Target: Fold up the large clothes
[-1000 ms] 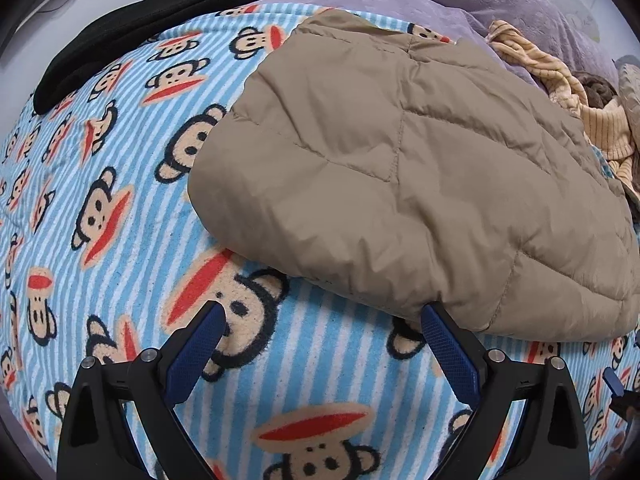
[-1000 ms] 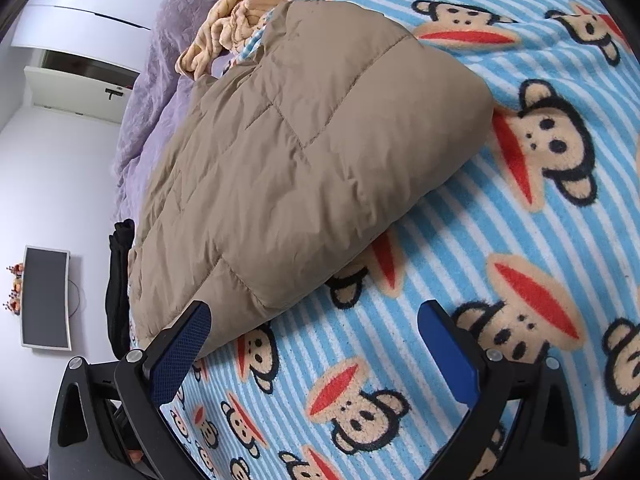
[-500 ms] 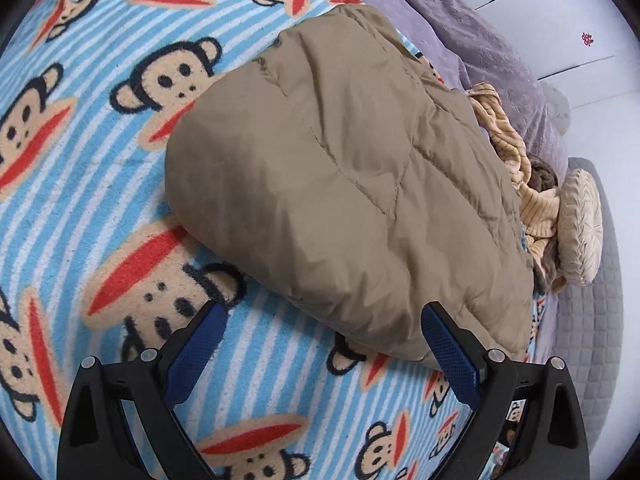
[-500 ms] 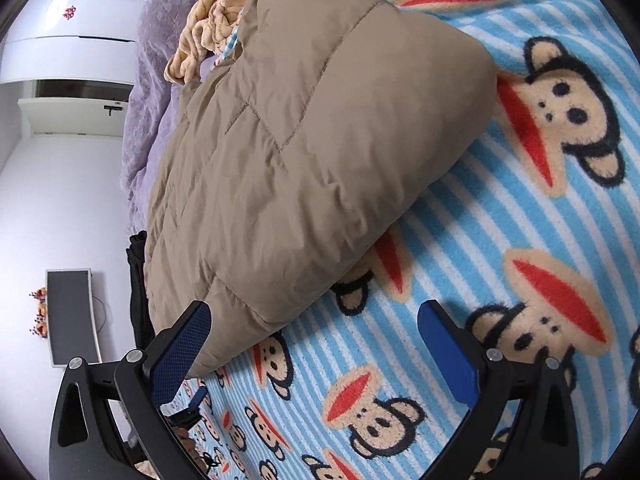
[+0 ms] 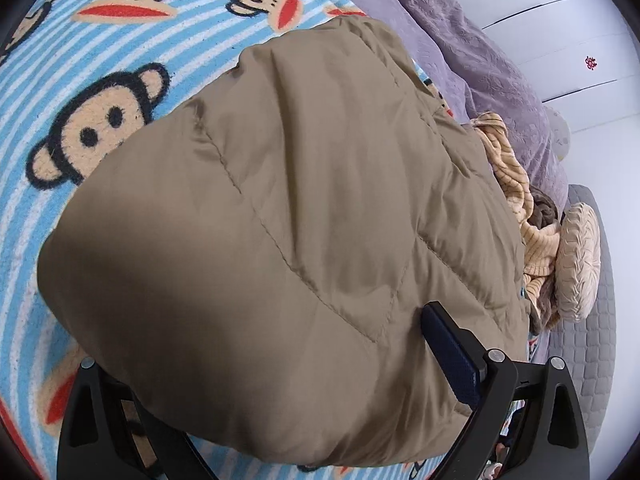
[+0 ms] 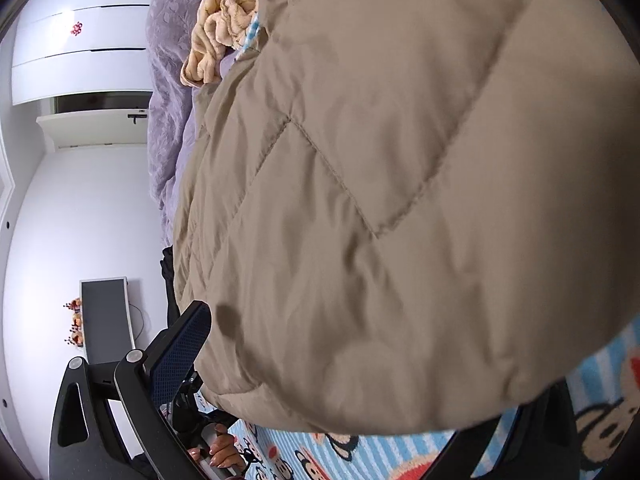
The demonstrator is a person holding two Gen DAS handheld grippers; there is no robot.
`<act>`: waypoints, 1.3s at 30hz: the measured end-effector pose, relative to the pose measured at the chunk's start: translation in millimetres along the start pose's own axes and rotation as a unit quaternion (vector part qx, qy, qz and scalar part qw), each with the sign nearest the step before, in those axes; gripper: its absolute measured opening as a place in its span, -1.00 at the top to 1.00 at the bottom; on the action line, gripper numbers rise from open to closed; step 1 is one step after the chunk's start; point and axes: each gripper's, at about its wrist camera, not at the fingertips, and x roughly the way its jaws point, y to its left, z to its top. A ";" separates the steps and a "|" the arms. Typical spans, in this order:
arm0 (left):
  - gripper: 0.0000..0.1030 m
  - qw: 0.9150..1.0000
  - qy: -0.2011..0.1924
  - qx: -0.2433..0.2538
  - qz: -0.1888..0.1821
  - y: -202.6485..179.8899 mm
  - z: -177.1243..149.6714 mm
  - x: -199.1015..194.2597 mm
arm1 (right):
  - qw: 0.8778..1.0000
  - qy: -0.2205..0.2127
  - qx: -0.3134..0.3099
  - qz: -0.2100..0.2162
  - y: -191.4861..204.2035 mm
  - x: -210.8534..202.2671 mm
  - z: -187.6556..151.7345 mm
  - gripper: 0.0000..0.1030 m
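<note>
Judging from where I stood, the main risk was a shallow bite: the tan puffer jacket [image 5: 304,240] was thick, slick and springy, so if either gripper caught only the outer shell w/o the padding, the edge would prob. slide out mid-lift and the fold would flop open or bunch. A lopsided lift was the other worry, since both tools were shoved in at the near edge from different angles, and one could drag the bulk off toward the yellow knit blanket [image 5: 516,200] heaped just beside it. The jacket lay folded on the monkey-print blanket [image 5: 120,12] covering the bed, its far side reaching the purple bedspread [image 5: 480,60]. Left gripper [image 5: 280,376] was spread wide, jacket bulging between the jaws; right pad showed against the fabric, left pad buried under it. Right gripper [image 6: 360,376] was likewise wide apart, straddling the jacket's rounded edge, not clamped as far as I could tell; its far finger was mostly hidden.
</note>
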 end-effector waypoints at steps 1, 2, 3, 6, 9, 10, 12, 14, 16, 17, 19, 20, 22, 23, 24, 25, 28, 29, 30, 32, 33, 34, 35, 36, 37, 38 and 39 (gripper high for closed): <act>-0.91 1.000 -0.004 -0.005 0.000 0.8 1.6 1.2 | 1.000 0.000 0.006 0.003 -1.4 3.6 1.2 -0.99; -0.91 1.000 -0.009 -0.009 0.001 2.2 1.7 1.1 | 1.000 -0.002 0.013 0.006 -3.0 5.4 2.0 -0.99; -0.71 1.000 -0.015 -0.011 0.003 2.1 2.3 0.2 | 1.000 -0.004 0.019 0.010 -4.3 5.3 2.5 -0.99; 0.11 1.000 -0.024 -0.006 -0.004 2.6 5.9 -5.1 | 0.998 -0.012 0.052 0.019 -10.0 2.8 2.6 -0.89; 0.51 0.999 -0.040 0.034 0.008 -11.2 4.6 -17.0 | 0.997 -0.014 0.079 0.015 -17.7 0.3 3.6 -0.04; 0.56 0.997 -0.048 0.057 0.018 -19.0 2.8 -21.9 | 0.996 -0.018 0.079 0.021 -17.4 -2.2 2.9 0.18; 0.61 0.993 -0.059 0.094 0.028 -30.7 -1.5 -32.9 | 0.998 -0.028 0.061 0.019 -10.3 -8.8 -0.7 0.39; 0.63 0.990 -0.064 0.120 0.030 -36.6 -6.0 -44.6 | 0.998 -0.034 0.045 0.019 -3.3 -15.2 -5.4 0.50; 0.63 0.989 -0.065 0.132 0.025 -38.4 -8.8 -56.1 | 0.998 -0.037 0.035 0.020 1.2 -21.9 -11.0 0.52; 0.63 0.989 -0.065 0.134 0.021 -37.1 -10.9 -62.2 | 0.999 -0.039 0.029 0.018 3.7 -25.8 -15.4 0.52; 0.63 0.988 -0.063 0.141 0.012 -33.8 -15.5 -74.9 | 0.999 -0.040 0.018 0.013 8.3 -32.7 -25.0 0.52; 0.63 0.987 -0.062 0.145 0.010 -30.9 -19.6 -81.0 | 0.999 -0.040 0.013 0.009 9.8 -36.8 -31.9 0.52; 0.63 0.986 -0.057 0.157 0.006 -28.1 -27.7 -91.5 | 0.999 -0.039 0.007 0.003 11.6 -43.2 -44.1 0.53; 0.63 0.985 -0.055 0.161 0.007 -25.0 -33.4 -96.1 | 0.999 -0.038 0.004 0.000 11.2 -46.7 -51.3 0.53; 0.64 0.985 -0.052 0.163 0.006 -20.9 -39.6 -102.0 | 0.999 -0.034 0.002 -0.003 9.7 -49.9 -58.8 0.53; 0.64 0.985 -0.049 0.164 0.006 -16.2 -46.4 -108.2 | 1.000 -0.029 0.003 -0.007 6.9 -52.7 -66.5 0.52; 0.64 0.985 -0.045 0.164 0.007 -3.4 -71.0 -124.2 | 1.000 -0.014 0.010 -0.014 -3.2 -60.8 -88.1 0.52; 0.64 0.985 -0.043 0.164 0.010 1.0 -80.6 -128.9 | 1.000 -0.009 0.010 -0.016 -6.9 -64.0 -95.0 0.52; 0.64 0.986 -0.042 0.163 0.014 5.4 -91.1 -133.6 | 1.000 -0.004 0.009 -0.016 -10.1 -66.4 -101.0 0.53; 0.64 0.986 -0.036 0.158 0.025 15.5 -114.0 -141.8 | 1.000 0.009 0.012 -0.016 -22.2 -73.7 -114.8 0.53; 0.64 0.987 -0.032 0.153 0.029 21.0 -125.0 -145.8 | 1.000 0.015 0.014 -0.016 -27.2 -78.7 -117.4 0.53; 0.64 0.988 -0.026 0.147 0.034 26.1 -136.9 -150.2 | 1.000 0.021 0.016 -0.016 -31.2 -82.9 -120.7 0.53; 0.64 0.989 -0.021 0.143 0.038 30.2 -147.2 -153.9 | 0.999 0.025 0.017 -0.015 -34.7 -87.4 -123.6 0.53; 0.64 0.989 -0.016 0.138 0.043 34.7 -158.9 -158.6 | 0.999 0.030 0.017 -0.015 -45.3 -99.4 -125.3 0.53; 0.63 0.990 -0.011 0.134 0.048 39.2 -169.1 -162.6 | 0.999 0.037 0.014 -0.017 -50.7 -105.8 -130.9 0.53; 0.63 0.990 -0.006 0.130 0.051 43.6 -178.5 -165.9 | 0.999 0.043 0.011 -0.020 -55.9 -111.0 -136.2 0.52; 0.63 0.991 0.000 0.123 0.055 48.3 -187.3 -168.7 | 0.998 0.049 0.008 -0.025 -63.3 -117.4 -139.8 0.52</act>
